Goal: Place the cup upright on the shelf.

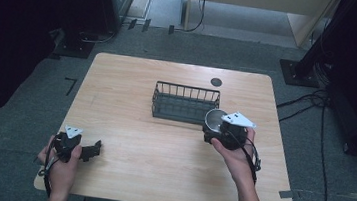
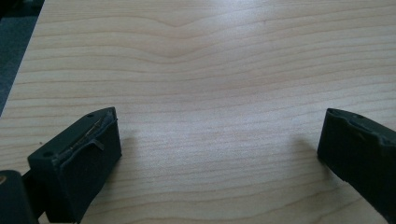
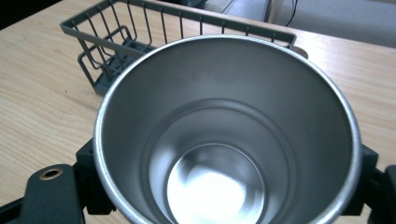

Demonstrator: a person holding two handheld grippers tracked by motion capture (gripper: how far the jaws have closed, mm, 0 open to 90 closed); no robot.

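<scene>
Sitting on my wooden worktop [image 1: 133,85] is a dark wire basket [image 1: 185,102], my right gripper [image 1: 218,129] clenched round a steel cup [image 3: 227,135] just beside it, left gripper [image 1: 92,150] spread wide, holding nothing.

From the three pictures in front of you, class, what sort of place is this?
Probably a lab or workshop set up for recording, not a home: a bare wooden table on grey carpet, black equipment stands around it, and cables trailing across the floor.

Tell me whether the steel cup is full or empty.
Empty: the right gripper view looks straight into the steel cup and shows its bare shiny bottom.
</scene>
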